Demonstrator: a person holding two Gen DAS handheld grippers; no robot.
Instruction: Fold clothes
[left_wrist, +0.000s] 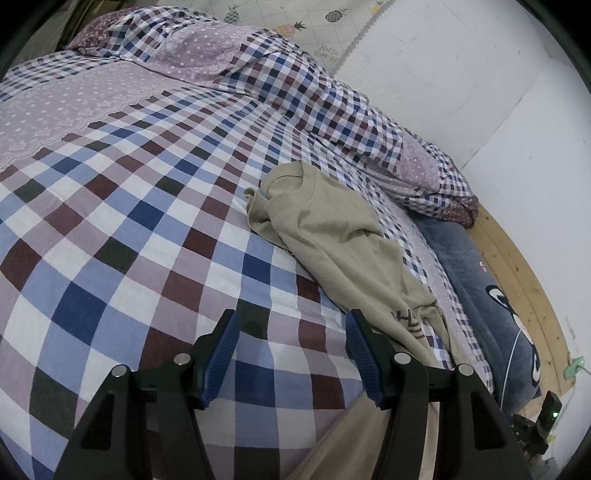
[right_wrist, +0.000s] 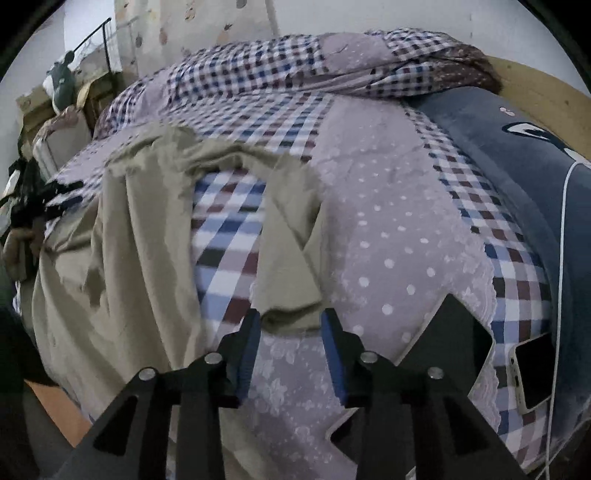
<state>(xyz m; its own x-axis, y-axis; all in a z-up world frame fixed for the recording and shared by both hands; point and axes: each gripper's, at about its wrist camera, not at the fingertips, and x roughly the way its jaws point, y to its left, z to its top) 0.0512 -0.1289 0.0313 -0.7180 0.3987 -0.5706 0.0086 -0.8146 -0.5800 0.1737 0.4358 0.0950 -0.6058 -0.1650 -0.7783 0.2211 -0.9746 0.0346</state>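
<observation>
The tan shirt (left_wrist: 332, 236) lies in a messy heap on the checked bed cover (left_wrist: 129, 229), no fold made yet. Left gripper (left_wrist: 291, 354) is wide open w/ nothing in it. Right gripper (right_wrist: 291, 332) is open too, jaws either side of a shirt edge. All folding is left.

Beige shirt (left_wrist: 332, 236) on blue-maroon checked bedsheet (left_wrist: 129, 240); cushion (left_wrist: 491, 295) seemingly navy.
</observation>
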